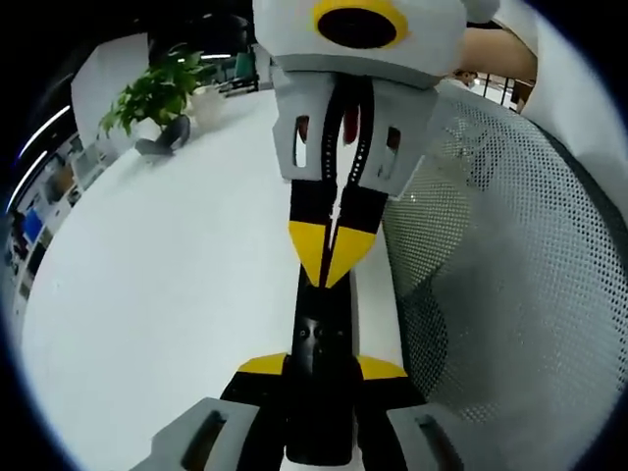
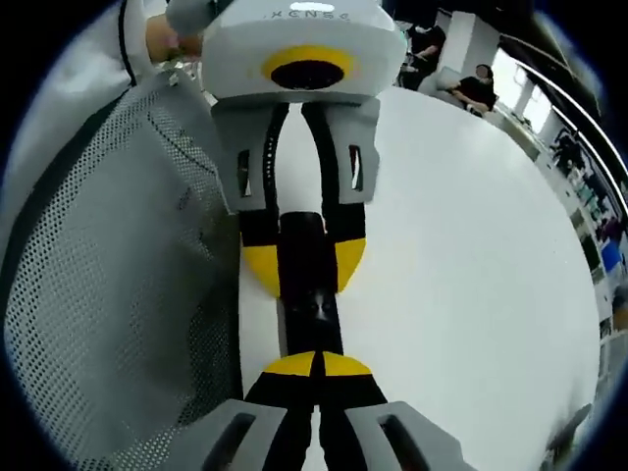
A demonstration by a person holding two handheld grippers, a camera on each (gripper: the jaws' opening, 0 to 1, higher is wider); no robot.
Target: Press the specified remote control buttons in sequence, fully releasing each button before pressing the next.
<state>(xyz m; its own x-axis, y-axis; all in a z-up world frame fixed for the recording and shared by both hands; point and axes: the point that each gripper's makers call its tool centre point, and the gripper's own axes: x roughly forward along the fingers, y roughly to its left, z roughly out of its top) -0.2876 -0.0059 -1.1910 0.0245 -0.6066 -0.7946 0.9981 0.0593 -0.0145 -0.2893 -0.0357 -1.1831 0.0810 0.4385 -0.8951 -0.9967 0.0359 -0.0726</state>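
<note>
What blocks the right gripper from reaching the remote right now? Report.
Probably nothing; it looks able to reach. The right gripper, shut, has its tips right at the remote, which the left gripper holds.

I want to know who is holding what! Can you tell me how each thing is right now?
left tool: shut on the remote, one jaw on each side.
remote: black, held off the table by one end.
right tool: jaws shut together, tips at the remote's free end.
plant: upright at the far end of the table.
mesh chair: beside the table.
</note>
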